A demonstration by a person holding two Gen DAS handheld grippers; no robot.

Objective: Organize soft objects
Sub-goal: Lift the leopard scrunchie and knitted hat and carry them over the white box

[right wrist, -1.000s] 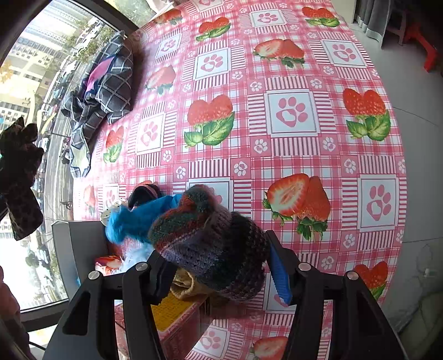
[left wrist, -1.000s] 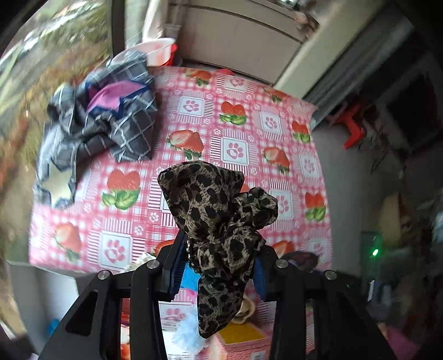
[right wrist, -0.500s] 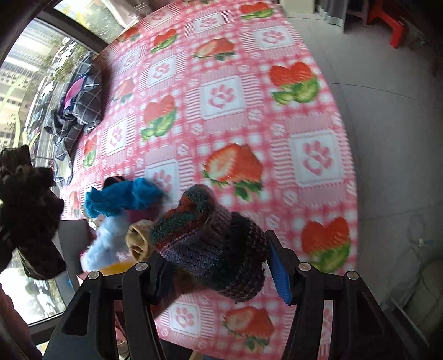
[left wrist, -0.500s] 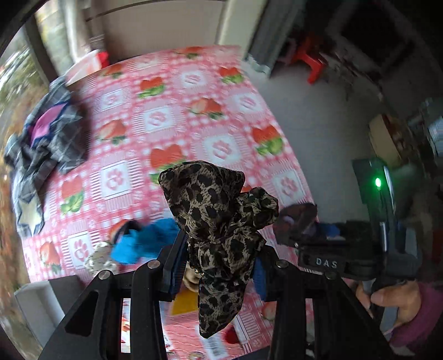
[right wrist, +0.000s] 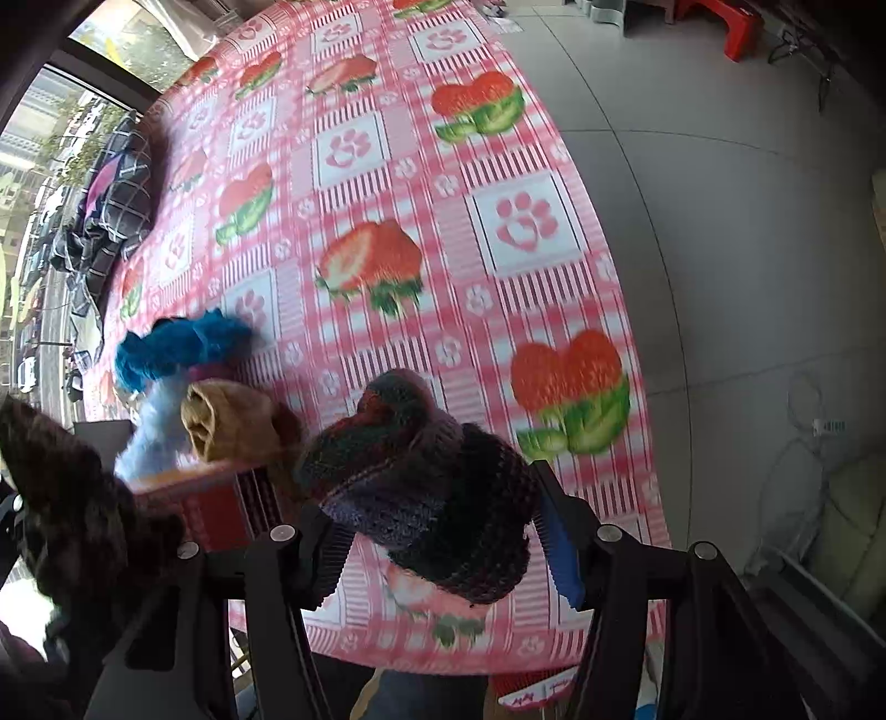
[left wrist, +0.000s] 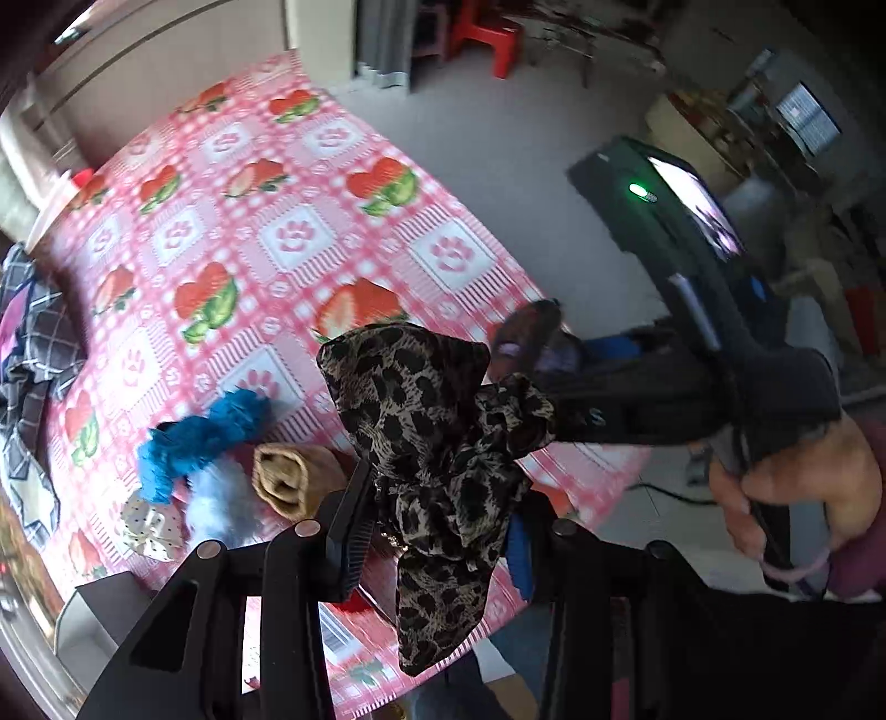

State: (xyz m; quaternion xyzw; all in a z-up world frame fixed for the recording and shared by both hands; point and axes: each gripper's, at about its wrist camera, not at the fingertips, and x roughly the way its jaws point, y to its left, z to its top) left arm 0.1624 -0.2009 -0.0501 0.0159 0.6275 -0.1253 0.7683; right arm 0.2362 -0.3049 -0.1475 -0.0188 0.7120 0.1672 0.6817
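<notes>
My left gripper (left wrist: 437, 531) is shut on a leopard-print fabric piece (left wrist: 432, 421) that bunches above the jaws and hangs below them, over the table's near edge. My right gripper (right wrist: 443, 543) is shut on a dark multicoloured knitted hat (right wrist: 426, 482). In the left wrist view the right gripper's black body (left wrist: 698, 354) reaches in from the right, held by a hand (left wrist: 797, 487). On the table lie a fuzzy blue item (left wrist: 199, 437), a pale blue fluffy item (left wrist: 221, 498) and a tan rolled cloth (left wrist: 288, 476). The leopard fabric also shows dark at lower left (right wrist: 72, 498).
The table carries a pink checked cloth (right wrist: 498, 232) with strawberries and paw prints. A grey plaid garment pile (right wrist: 116, 205) lies at its far left by the window. A red box (right wrist: 221, 498) sits under the small items. Grey floor (right wrist: 720, 166) and a red stool (left wrist: 487, 44) lie beyond the table.
Both grippers have swung toward the table's near right corner, holding their loads. The left view has rolled, so the right gripper and its hand came into sight.
</notes>
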